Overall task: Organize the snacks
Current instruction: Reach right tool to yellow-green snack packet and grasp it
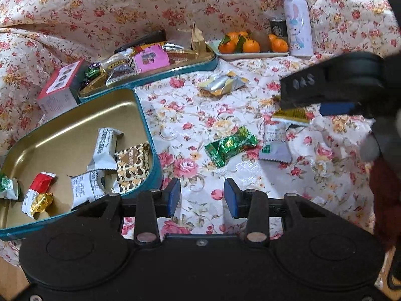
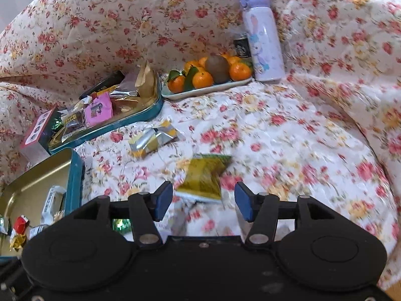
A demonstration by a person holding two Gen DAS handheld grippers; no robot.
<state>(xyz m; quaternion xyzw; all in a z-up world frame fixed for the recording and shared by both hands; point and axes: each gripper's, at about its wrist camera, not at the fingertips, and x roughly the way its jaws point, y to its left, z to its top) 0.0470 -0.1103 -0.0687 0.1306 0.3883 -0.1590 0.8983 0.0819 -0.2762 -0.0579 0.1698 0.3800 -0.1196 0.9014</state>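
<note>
My left gripper (image 1: 202, 195) hangs open over the floral cloth, nothing between its blue pads. Just left of it stands a teal tin (image 1: 75, 125) with a gold inside that holds several wrapped snacks. Ahead on the cloth lie a green foil candy (image 1: 230, 145), a white packet (image 1: 274, 143) and a silver-yellow packet (image 1: 221, 84). My right gripper (image 2: 203, 202) is open low over a gold-green packet (image 2: 203, 176), which lies just ahead of its jaws and is not pinched. In the left wrist view that gripper (image 1: 300, 100) hovers above the same packet (image 1: 292, 115).
A second teal tin (image 1: 175, 67) heaped with snacks sits behind the first, with a red-and-white box (image 1: 60, 87) at its left. At the back stand a plate of oranges (image 1: 250, 54), a dark can (image 1: 278, 26) and a lilac bottle (image 1: 298, 22). Floral cloth rises all around.
</note>
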